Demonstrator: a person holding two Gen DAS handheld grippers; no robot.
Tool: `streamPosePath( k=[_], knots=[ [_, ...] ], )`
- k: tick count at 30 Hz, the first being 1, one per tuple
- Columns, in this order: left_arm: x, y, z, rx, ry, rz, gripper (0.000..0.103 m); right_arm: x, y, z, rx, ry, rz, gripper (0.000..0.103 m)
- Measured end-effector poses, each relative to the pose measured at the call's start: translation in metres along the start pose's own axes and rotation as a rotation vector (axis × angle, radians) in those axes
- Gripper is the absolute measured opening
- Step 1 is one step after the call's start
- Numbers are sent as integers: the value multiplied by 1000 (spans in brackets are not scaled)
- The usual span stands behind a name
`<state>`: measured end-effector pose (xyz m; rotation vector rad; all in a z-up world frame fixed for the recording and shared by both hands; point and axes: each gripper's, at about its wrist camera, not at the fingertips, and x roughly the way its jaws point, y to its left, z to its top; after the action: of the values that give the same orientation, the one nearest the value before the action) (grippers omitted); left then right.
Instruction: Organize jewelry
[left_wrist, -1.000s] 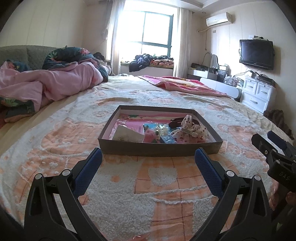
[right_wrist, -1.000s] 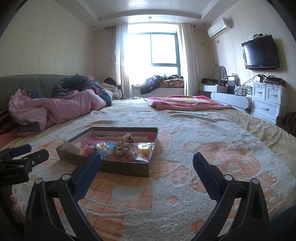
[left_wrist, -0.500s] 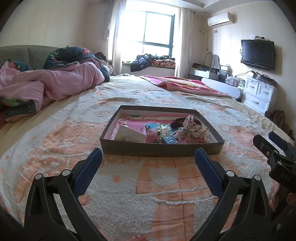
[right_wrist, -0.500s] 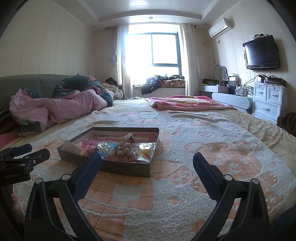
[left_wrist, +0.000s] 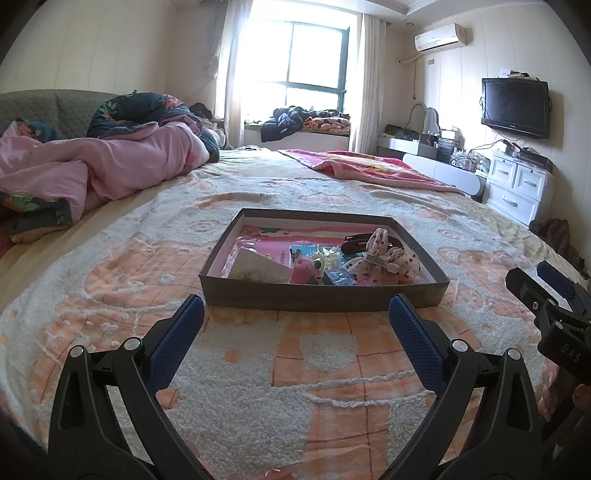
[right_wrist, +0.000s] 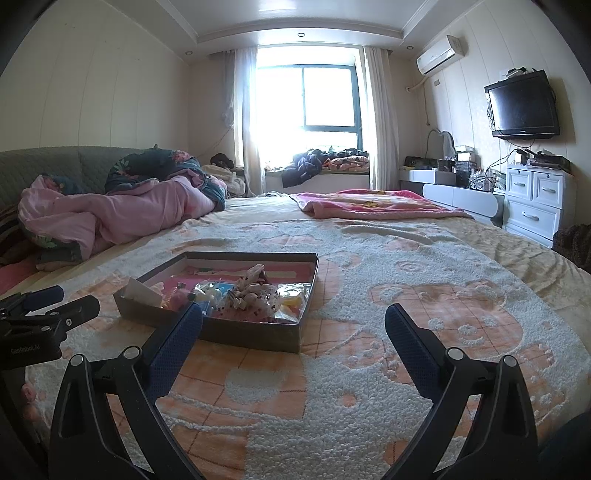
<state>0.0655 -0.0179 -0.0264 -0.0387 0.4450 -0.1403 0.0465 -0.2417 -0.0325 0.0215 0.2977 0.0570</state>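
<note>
A shallow dark box lies on the bed, holding several hair clips, a floral scrunchie, a white card, a pink fluffy piece and small packets. In the right wrist view the box sits left of centre. My left gripper is open and empty, hovering just short of the box's near wall. My right gripper is open and empty, to the right of the box; it also shows at the left wrist view's right edge. The left gripper shows at the right wrist view's left edge.
The bed is covered by a cream and orange fleece blanket. A pink quilt is heaped at the far left, a pink blanket at the far end. White drawers and a wall TV stand on the right.
Both wrist views have shifted only slightly; the box appears a little closer and more centred in the left view. Both grippers stay open and empty.
</note>
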Motion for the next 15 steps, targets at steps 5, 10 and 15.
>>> streamPosePath(
  k=[5,10,15],
  knots=[
    [1,0,0,1,0,1,92,0,0,0,-3,2,1,96],
    [1,1,0,2,0,-1,92,2,1,-2,-5,8,4,96],
    [1,1,1,1,-2,-3,92,2,1,-4,-7,7,5,96]
  ],
)
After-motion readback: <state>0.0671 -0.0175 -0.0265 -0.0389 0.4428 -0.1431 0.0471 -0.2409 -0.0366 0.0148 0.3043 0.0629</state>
